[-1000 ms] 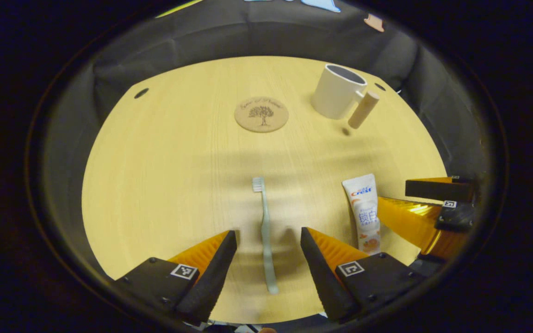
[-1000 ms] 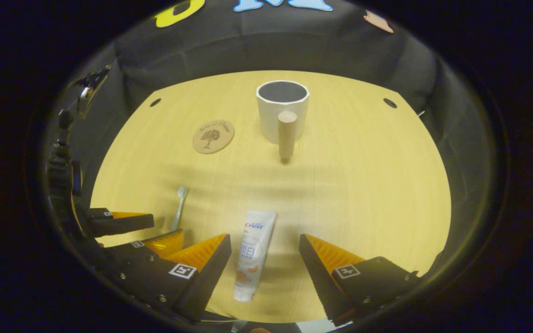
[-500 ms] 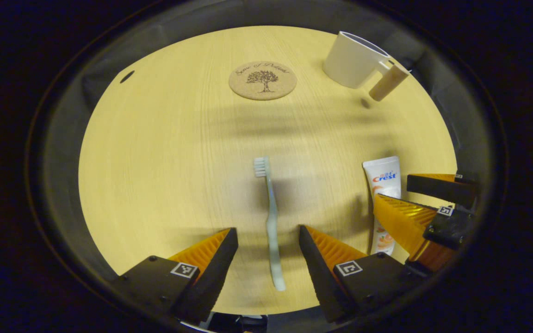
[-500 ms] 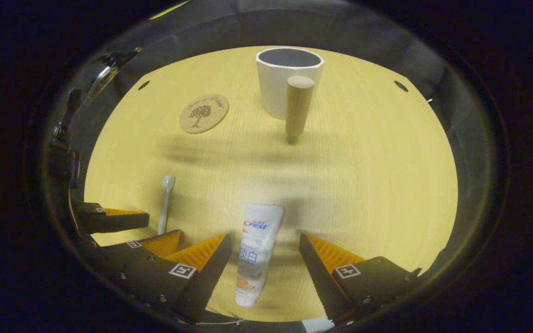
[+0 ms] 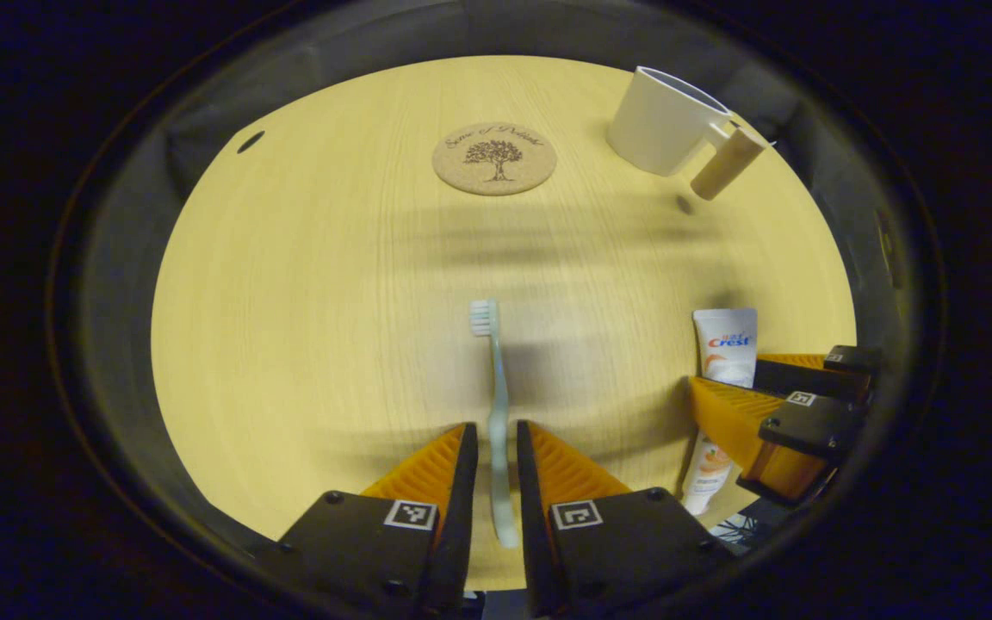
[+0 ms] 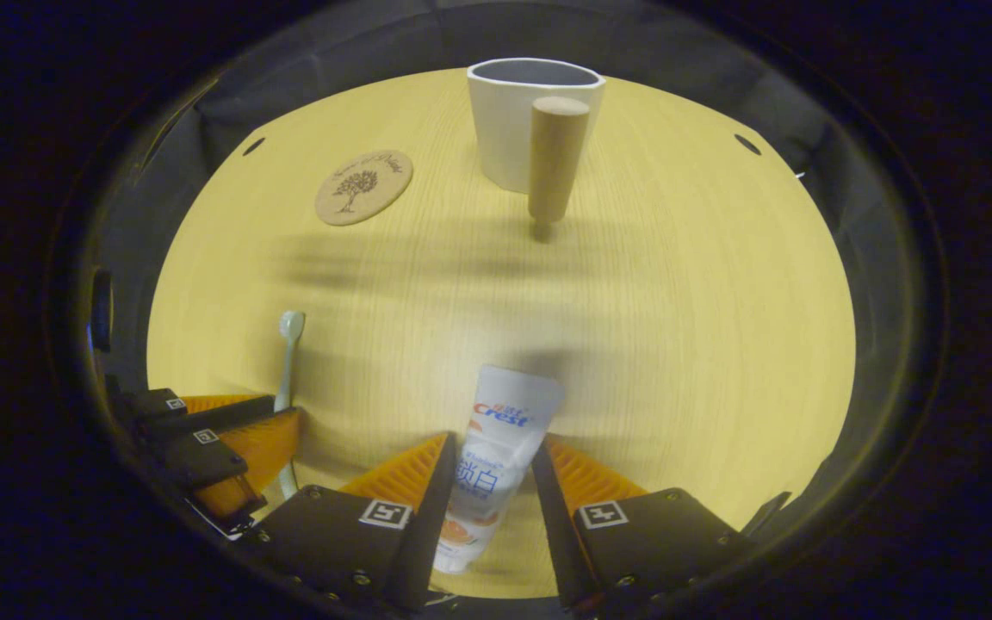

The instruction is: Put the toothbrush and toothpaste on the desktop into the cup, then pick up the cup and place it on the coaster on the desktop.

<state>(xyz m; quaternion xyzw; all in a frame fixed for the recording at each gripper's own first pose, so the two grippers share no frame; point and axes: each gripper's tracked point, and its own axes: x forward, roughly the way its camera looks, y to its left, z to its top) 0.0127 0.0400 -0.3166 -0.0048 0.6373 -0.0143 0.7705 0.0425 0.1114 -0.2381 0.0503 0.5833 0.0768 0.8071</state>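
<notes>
desktop (image 5: 306, 284): pale wood grain, matt | coaster (image 5: 494, 158): cork-like, rough, printed tree | cup (image 6: 505, 129): smooth matt white, looks plastic; handle (image 6: 554, 155): plain wood | toothbrush (image 5: 496, 405): smooth plastic | toothpaste (image 6: 496, 448): glossy plastic tube

I count one toothbrush (image 5: 496, 413) on the desktop (image 5: 306, 310). I count one toothpaste tube (image 6: 496, 448). I count one cup (image 6: 517, 120), with a single wooden handle (image 6: 552, 155) on it. I count one coaster (image 5: 494, 158). The desktop itself is one round top, and I count two small dark holes in it, one toward its left edge (image 6: 253, 145) and one toward its right edge (image 6: 747, 144). I hold two grippers: my left gripper (image 5: 496, 482), one, and my right gripper (image 6: 489, 491), one. Each carries two fingers, four in all.
</notes>
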